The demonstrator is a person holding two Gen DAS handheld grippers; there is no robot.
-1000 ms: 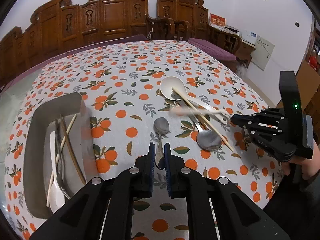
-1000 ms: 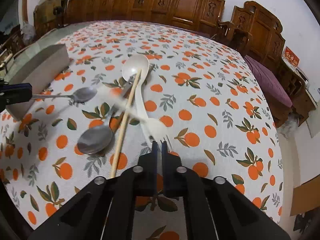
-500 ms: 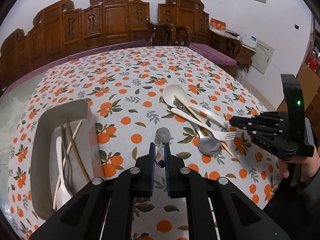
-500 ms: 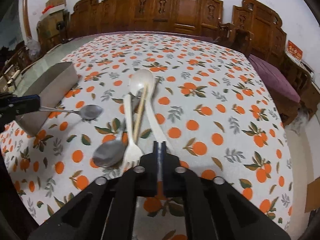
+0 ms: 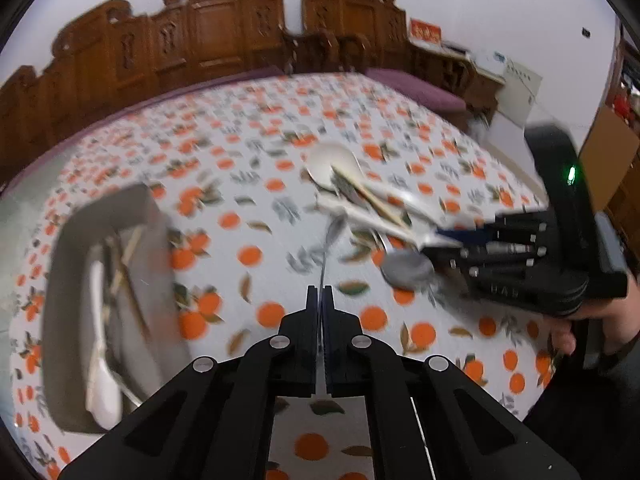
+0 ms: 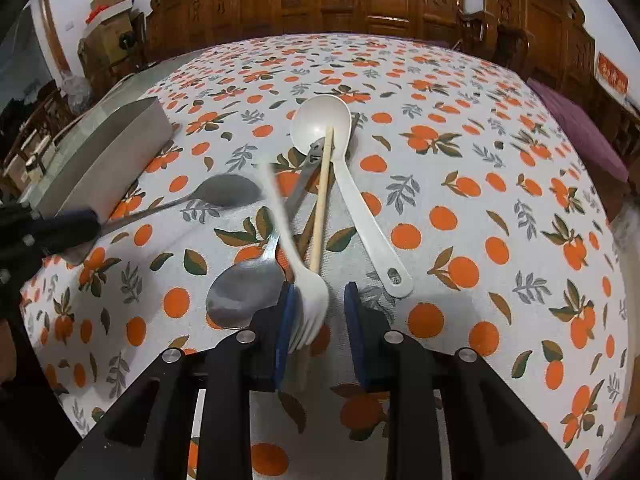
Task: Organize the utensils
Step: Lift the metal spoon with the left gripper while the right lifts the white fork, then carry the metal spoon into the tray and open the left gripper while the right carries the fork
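Note:
My left gripper (image 5: 320,292) is shut on the thin handle of a small metal spoon (image 5: 335,226), whose bowl points away over the tablecloth. In the right wrist view that gripper (image 6: 80,224) comes in from the left with the spoon (image 6: 232,190). My right gripper (image 6: 320,288) is opening, and the tines of a white plastic fork (image 6: 308,304) lie between its blue pads, close to the left pad. The fork's far handle end is blurred. The fork crosses a large metal spoon (image 6: 244,296) and a wooden chopstick (image 6: 322,200) beside a white ladle (image 6: 320,120).
A grey tray (image 5: 80,240) on the left holds a white spoon, chopsticks and metal utensils; its outer wall (image 6: 120,148) shows in the right wrist view. A hand (image 5: 592,320) holds the right gripper (image 5: 444,240). Carved wooden chairs line the table's far edge.
The right gripper's jaws have parted and now straddle the white fork's tines, which lay to its left before. The left jaws have pinched tighter on the spoon handle, and the spoon points further away.

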